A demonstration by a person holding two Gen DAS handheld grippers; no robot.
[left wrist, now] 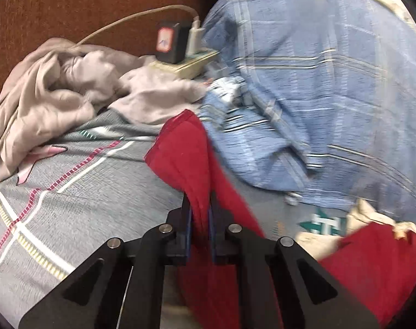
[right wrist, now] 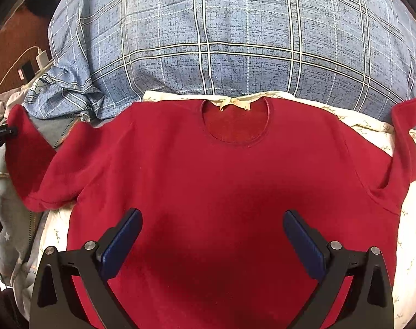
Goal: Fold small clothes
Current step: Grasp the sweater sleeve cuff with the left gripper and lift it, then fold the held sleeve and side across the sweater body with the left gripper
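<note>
While our left gripper [left wrist: 199, 205] is pinched tight on the end of one sleeve [left wrist: 184, 148] of the red shirt [right wrist: 221, 181], we see beyond it, at the far left of the bed, a crumpled beige cloth [left wrist: 43, 96] lying on the grey patterned bedsheet [left wrist: 79, 192]. Just behind that cloth sits a pale power strip [left wrist: 186, 64] with a black adapter [left wrist: 171, 42] and a white plug in it. Further right rises the blue plaid quilt [right wrist: 235, 33], bunched up along the head of the shirt.

From the right wrist view, we find the shirt spread flat, front up, on a white floral cloth [right wrist: 372, 126], its round neckline [right wrist: 236, 124] toward the quilt. Its left sleeve is lifted at the edge of that view where a black gripper tip meets it; the opposite sleeve [right wrist: 407, 137] curls up at its end. Our right gripper [right wrist: 212, 235] hangs over the lower middle of the shirt with its jaws spread wide, nothing between them.
</note>
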